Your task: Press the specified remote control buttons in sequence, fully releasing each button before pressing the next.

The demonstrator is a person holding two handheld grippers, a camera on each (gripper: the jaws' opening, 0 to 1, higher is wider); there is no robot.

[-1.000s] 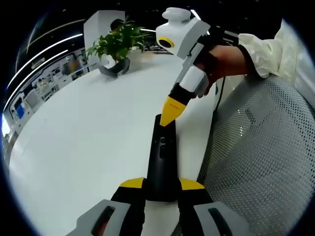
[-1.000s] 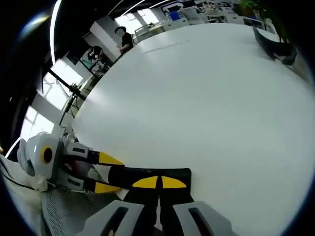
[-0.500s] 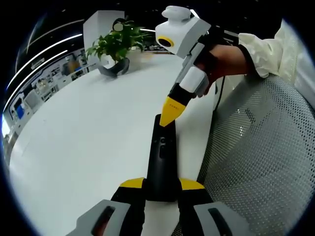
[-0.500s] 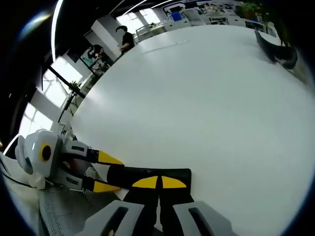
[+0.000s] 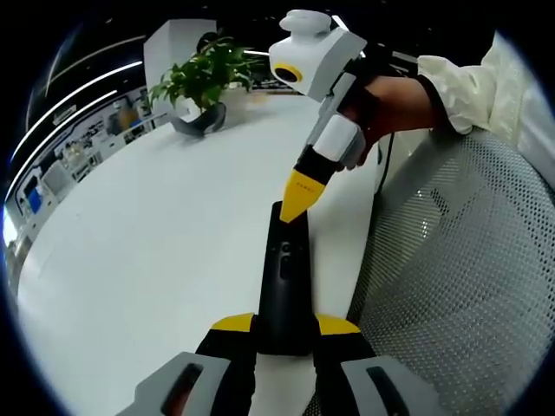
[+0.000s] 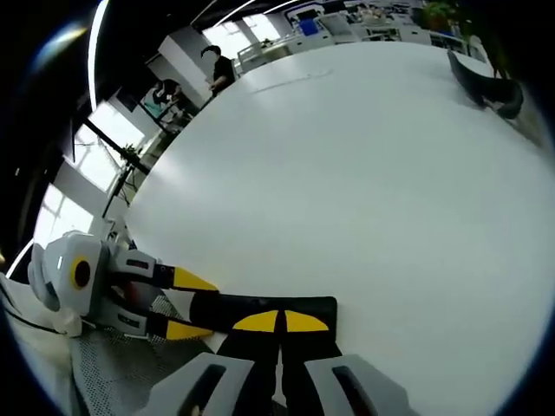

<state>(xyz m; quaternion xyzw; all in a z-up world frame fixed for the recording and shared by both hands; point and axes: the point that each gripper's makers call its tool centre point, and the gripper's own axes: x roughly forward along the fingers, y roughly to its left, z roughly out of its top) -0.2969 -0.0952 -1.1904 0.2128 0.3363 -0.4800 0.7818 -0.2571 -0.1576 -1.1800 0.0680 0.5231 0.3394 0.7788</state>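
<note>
Left gripper view: left tool clamps remote at the tabletop edge; right tool, jaws together, touches its far end; a sideways push could slip it off the button

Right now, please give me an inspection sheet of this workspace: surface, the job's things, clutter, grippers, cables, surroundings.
Surface: white table, bare and clean where it shows.
Job's things: black remote control, lying along the table's near edge, buttons up.
Clutter: potted plant at the far end of the table.
Grippers: left gripper shut on the remote's near end; right gripper shut, its yellow tips on the remote's far end, held by a hand.
Cables: one dark cable hanging below the hand.
Surroundings: grey mesh chair beside the table; office desks and windows behind, a person standing far off.
</note>
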